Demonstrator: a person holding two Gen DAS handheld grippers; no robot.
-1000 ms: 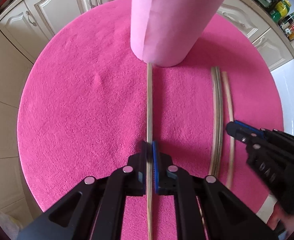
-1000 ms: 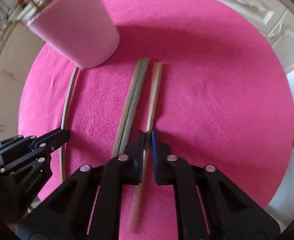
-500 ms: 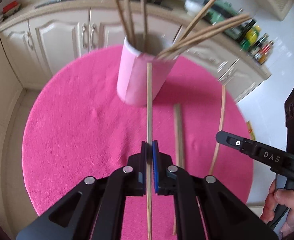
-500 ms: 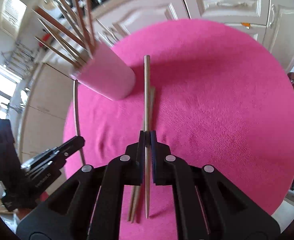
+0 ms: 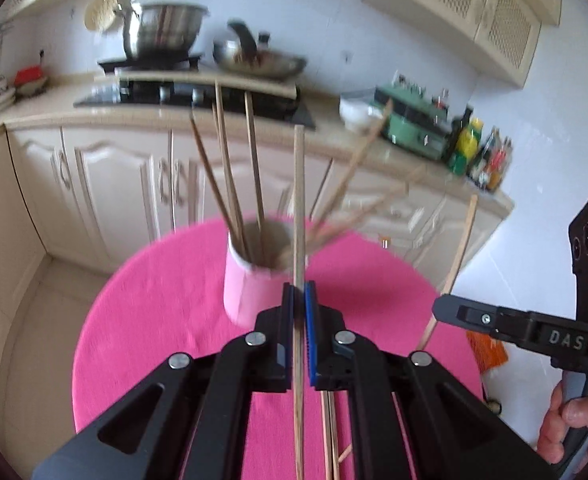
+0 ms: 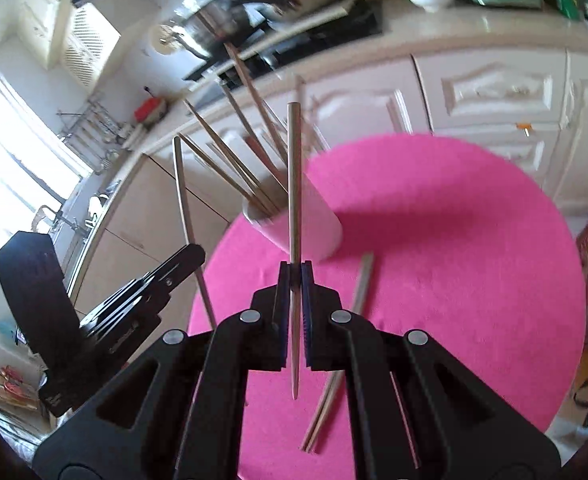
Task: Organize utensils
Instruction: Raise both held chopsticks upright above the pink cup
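My left gripper (image 5: 298, 294) is shut on a wooden chopstick (image 5: 299, 200) and holds it up in the air, pointing at the pink cup (image 5: 250, 286). The cup stands on the round pink table (image 5: 162, 292) and holds several chopsticks. My right gripper (image 6: 294, 276) is shut on another chopstick (image 6: 294, 184), lifted above the table near the cup (image 6: 313, 224). It also shows at the right of the left wrist view (image 5: 445, 308), and the left gripper shows at the left of the right wrist view (image 6: 192, 256). A pair of chopsticks (image 6: 345, 332) lies on the table.
Cream kitchen cabinets (image 5: 114, 184) and a counter with a stove, pots (image 5: 166, 32) and bottles (image 5: 473, 148) stand behind the table. A window is at the far left in the right wrist view (image 6: 10, 184). An orange object (image 5: 487, 350) lies beyond the table's right edge.
Both grippers have lifted their chopsticks off the table and tilted up, so the views now show the kitchen counter. The cup now sits lower in both views.
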